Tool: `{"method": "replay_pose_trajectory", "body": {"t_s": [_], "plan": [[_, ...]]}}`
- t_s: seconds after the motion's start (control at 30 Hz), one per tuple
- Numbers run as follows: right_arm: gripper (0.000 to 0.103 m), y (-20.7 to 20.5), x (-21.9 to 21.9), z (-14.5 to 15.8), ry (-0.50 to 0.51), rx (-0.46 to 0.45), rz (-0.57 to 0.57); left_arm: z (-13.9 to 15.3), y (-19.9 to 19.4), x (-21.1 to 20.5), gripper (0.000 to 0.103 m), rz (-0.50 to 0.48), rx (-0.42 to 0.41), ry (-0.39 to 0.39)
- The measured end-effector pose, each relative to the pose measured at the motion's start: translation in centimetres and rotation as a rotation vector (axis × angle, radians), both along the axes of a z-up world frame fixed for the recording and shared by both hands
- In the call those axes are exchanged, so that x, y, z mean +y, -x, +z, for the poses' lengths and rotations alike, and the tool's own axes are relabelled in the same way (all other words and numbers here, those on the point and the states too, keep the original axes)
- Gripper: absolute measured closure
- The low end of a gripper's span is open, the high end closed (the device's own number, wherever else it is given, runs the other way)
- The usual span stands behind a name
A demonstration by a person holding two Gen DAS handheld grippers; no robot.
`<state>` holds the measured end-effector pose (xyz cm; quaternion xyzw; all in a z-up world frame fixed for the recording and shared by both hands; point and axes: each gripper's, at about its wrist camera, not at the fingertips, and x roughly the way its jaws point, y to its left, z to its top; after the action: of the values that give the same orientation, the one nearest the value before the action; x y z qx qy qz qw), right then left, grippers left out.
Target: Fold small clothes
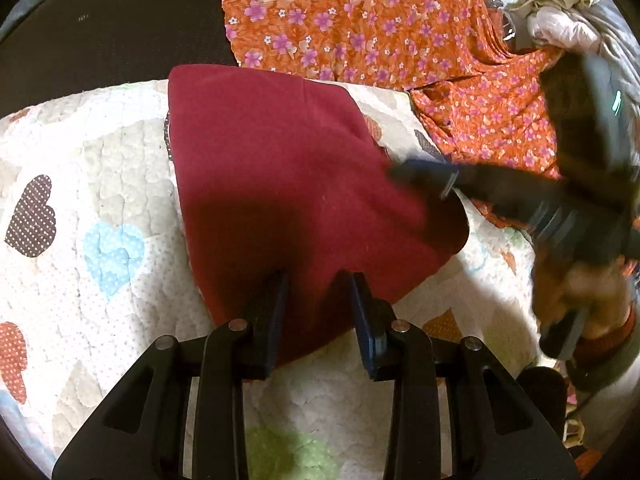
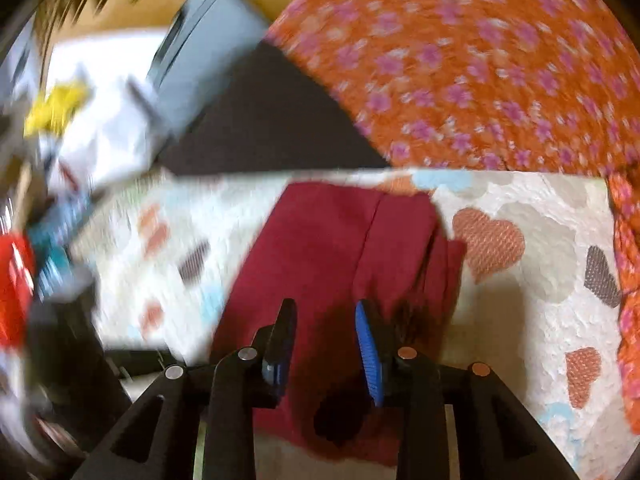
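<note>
Both grippers [image 1: 318, 280] [image 2: 326, 306] spread over maroon cloth's [image 1: 280, 168] near edge (bare quilt [image 1: 100, 152] alongside).

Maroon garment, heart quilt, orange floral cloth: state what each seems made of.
Maroon garment: soft matte knit or fleece, going by its faint fuzz; uncertain. Heart-patterned quilt: stitched, padded cotton-like fabric with puckered quilting. Orange floral cloth: thin crinkled woven fabric, finely pleated texture.

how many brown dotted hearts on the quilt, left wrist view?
1 whole brown dotted heart on the quilt, left of the maroon garment. A brownish patch at the garment's right edge may be another; more may be covered.
</note>
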<state>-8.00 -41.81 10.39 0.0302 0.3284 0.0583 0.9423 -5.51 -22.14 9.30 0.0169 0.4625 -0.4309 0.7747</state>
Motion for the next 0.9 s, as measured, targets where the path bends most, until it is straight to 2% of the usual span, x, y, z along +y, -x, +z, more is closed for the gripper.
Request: {"method": "replay_pose_trajectory", "body": {"t_s": [0.07, 0.1, 0.17, 0.23, 0.4, 0.47, 0.57, 0.67, 0.73, 0.8, 0.9], "plan": [[0.075, -0.2, 0.9, -3.1, 0.179, 0.082, -0.057, 0.2, 0.1, 0.1, 0.072, -0.003, 0.0, -0.01], [0.075, 0.1, 0.6, -4.2, 0.202, 0.092, -0.075, 0.4, 0.1, 0.2, 0.072, 0.004, -0.003, -0.011], [0.075, 0.8, -0.9, -4.7, 0.089, 0.077, -0.092, 0.9, 0.1, 0.4, 0.072, 0.028, -0.032, -0.023], [0.075, 1.6, -1.5, -4.0, 0.028, 0.077, -0.099, 1.2, 0.0, 0.5, 0.072, 0.049, -0.062, -0.025], [0.075, 3.8, -1.3, -1.5, 0.007, 0.012, -0.106, 1.1, -0.8, 0.6, 0.072, 0.099, -0.077, -0.019], [0.073, 4.0, -1.1, -1.2, -0.005, 0.015, -0.109, 0.9, -0.8, 0.7, 0.072, 0.099, -0.076, -0.026], [0.071, 3.8, -0.7, -1.8, -0.016, 0.046, -0.105, 0.8, -0.5, 0.3, 0.066, 0.075, -0.084, -0.039], [0.071, 3.6, -0.6, -3.7, -0.047, 0.083, -0.087, 0.4, -0.2, -0.1, 0.065, 0.051, -0.085, -0.062], [0.076, 3.4, -0.3, -5.2, -0.029, 0.109, -0.071, 0.0, 0.1, -0.3, 0.065, 0.041, -0.091, -0.077], [0.077, 3.3, -0.1, -6.3, -0.019, 0.125, -0.079, 0.0, 0.3, -0.6, 0.065, 0.033, -0.108, -0.095], [0.077, 4.2, -0.9, -5.5, -0.1, 0.097, -0.099, 0.2, 0.3, -0.6, 0.065, 0.031, -0.103, -0.089]]}}
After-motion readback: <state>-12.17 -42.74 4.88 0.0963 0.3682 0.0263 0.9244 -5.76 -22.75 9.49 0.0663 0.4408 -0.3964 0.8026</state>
